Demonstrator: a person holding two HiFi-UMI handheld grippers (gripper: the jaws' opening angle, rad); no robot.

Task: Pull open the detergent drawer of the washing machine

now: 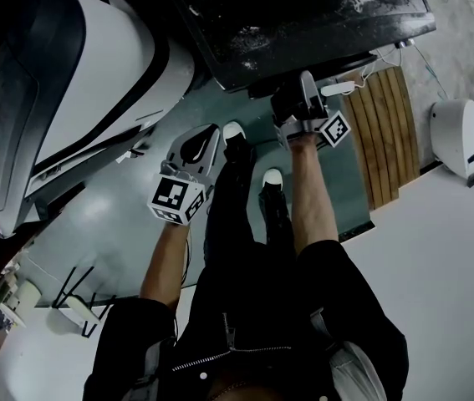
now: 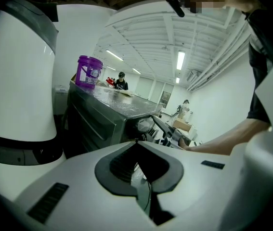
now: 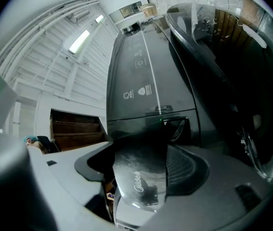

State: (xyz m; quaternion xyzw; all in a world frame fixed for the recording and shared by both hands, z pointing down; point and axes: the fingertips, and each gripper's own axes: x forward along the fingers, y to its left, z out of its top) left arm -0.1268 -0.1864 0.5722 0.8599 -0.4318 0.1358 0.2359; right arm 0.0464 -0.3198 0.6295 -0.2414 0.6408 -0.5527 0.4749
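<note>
At the front edge of the washing machine (image 1: 303,15), my right hand-held gripper (image 1: 297,98) is clamped on the detergent drawer (image 3: 138,177). In the right gripper view its 2 jaws press on either side of the drawer's glossy dark front, which carries a pale "Midea" logo. The drawer front sits close to the camera, and a dark slot (image 3: 177,126) in the machine's face shows just behind it, so the drawer looks partly drawn out. I cannot tell how far. Beyond the slot, the machine's dark control panel (image 3: 143,76) stretches away, with small white symbols on it. The round door (image 3: 232,81) curves along the right side of that view.

My left hand-held gripper (image 1: 196,147) hangs in the air, well apart from the machine, above the grey floor (image 1: 136,215). In the left gripper view its 2 jaws meet at their tips with nothing between them. That view also shows a purple bucket (image 2: 89,71) standing on the machine's top, near a far corner.

A large white casing with a black band (image 1: 78,65) fills the left of the head view. Wooden slats (image 1: 383,132) lie to the right of the machine. My 2 shoes (image 1: 233,132) show below, between the grippers.
</note>
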